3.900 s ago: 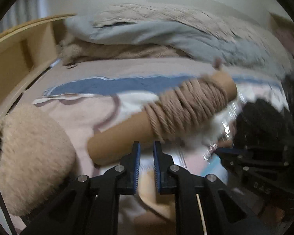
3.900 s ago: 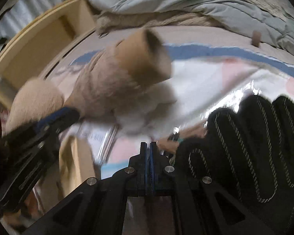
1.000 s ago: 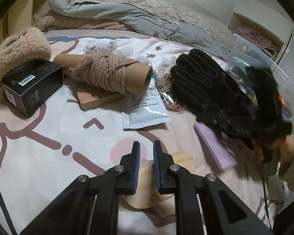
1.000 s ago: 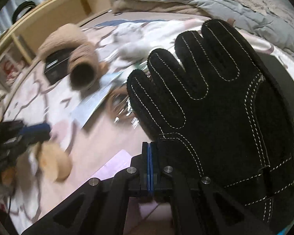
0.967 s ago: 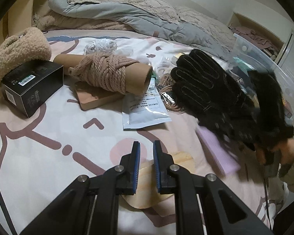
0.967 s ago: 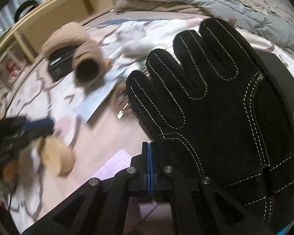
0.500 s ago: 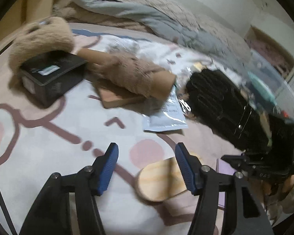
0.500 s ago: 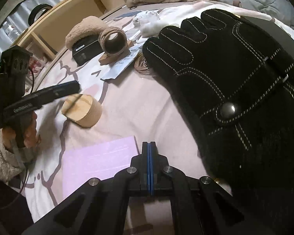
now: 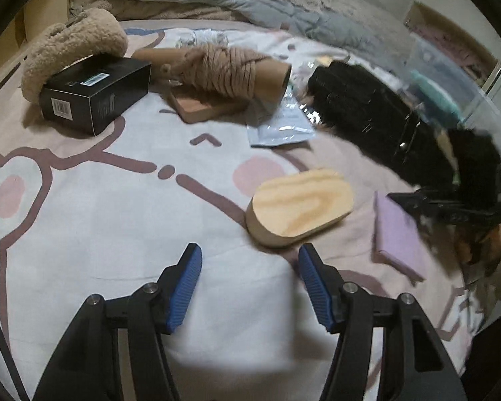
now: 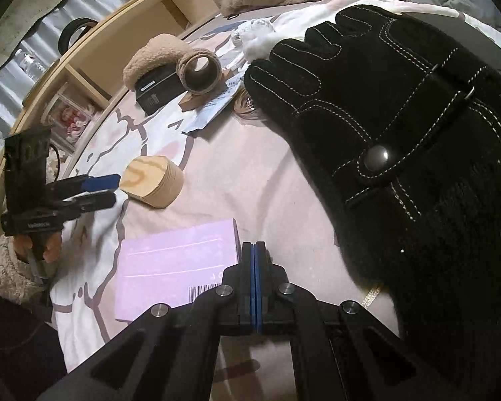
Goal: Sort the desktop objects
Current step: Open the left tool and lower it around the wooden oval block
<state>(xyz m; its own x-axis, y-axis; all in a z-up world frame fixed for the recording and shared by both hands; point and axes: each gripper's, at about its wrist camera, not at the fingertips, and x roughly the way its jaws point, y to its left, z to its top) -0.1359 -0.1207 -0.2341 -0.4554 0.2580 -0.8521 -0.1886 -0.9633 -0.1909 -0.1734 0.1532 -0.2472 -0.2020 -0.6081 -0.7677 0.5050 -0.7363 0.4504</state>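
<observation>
From your left wrist camera, your left gripper (image 9: 248, 287) has its blue-padded fingers (image 9: 185, 287) spread wide apart with nothing between them, over the printed bedsheet (image 9: 83, 220). The oval wooden block (image 9: 299, 209) lies just ahead of your right-hand finger, flat on the sheet and not touched. Further right of the fingers sits the lilac notepad (image 9: 399, 237), and beyond it the black glove (image 9: 377, 117), blurred. Far ahead and left of the fingers you see the black box (image 9: 95, 95) with a fluffy beige item (image 9: 71, 45) against it, then the cardboard tube wound with rope (image 9: 228, 68) resting on a flat brown block (image 9: 202, 108), and a pale pouch (image 9: 277, 123) beside that.

From your right wrist camera, your right gripper (image 10: 254, 250) has its fingers pressed together, holding nothing. The lilac notepad (image 10: 173, 267) lies just left of the fingertips, the black glove (image 10: 400, 127) to their right and ahead, flat on the sheet. Ahead and left, your left gripper (image 10: 100, 190) points at the wooden block (image 10: 153, 180), its tips just beside it.
</observation>
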